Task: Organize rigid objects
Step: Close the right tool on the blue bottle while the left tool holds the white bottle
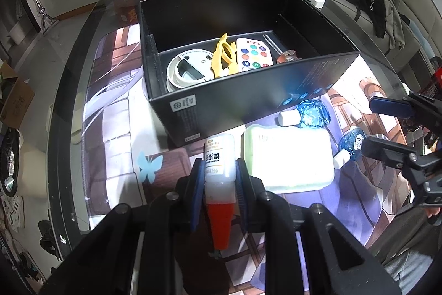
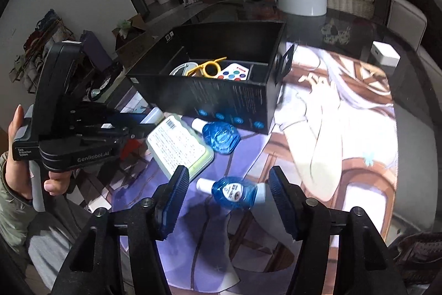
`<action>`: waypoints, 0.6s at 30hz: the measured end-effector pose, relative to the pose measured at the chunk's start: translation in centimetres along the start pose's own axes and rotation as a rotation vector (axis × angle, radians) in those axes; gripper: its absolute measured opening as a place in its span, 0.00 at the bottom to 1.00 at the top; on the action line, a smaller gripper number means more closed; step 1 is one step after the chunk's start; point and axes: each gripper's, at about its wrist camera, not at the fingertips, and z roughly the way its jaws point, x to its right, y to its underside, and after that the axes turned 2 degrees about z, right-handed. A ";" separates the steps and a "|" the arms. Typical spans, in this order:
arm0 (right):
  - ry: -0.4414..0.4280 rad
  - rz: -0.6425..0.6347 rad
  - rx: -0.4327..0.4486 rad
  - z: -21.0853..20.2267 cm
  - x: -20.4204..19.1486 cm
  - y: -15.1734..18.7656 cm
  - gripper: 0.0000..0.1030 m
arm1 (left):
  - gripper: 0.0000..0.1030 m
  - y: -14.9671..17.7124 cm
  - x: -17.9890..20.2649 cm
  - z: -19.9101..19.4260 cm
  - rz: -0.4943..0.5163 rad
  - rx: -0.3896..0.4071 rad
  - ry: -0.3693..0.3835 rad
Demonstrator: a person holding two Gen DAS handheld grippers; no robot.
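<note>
Left hand-held gripper pinching a red-capped glue bottle before the black box, green case beside; right hand-held gripper spread around a blue bottle.

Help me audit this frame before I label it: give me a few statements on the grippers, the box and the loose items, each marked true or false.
1. The left gripper is shut on the glue bottle. True.
2. The right gripper holds a blue bottle. False: its jaws stand open around the near blue bottle, not closed on it.
3. The remote lies inside the black box. True.
4. The yellow clip lies on the mat outside the box. False: it is in the box, between the round white device and the remote.
5. The pale green case is in the box. False: it lies on the mat, in front of the box.
</note>
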 end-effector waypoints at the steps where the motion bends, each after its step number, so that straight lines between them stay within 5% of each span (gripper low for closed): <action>1: 0.027 -0.014 -0.008 0.3 0.0 -0.1 0.64 | 0.20 0.0 0.0 0.0 0.000 -0.001 0.000; 6: 0.016 0.092 -0.047 1.9 1.6 0.2 0.64 | 0.20 -0.1 0.3 0.2 0.002 -0.001 -0.008; 12: 0.106 0.054 -0.078 2.6 1.2 0.8 0.63 | 0.20 -0.2 0.4 0.3 0.002 0.000 -0.008; 18: 0.104 0.058 -0.091 1.7 1.3 2.3 0.63 | 0.20 -0.6 0.8 0.5 -0.004 -0.007 -0.006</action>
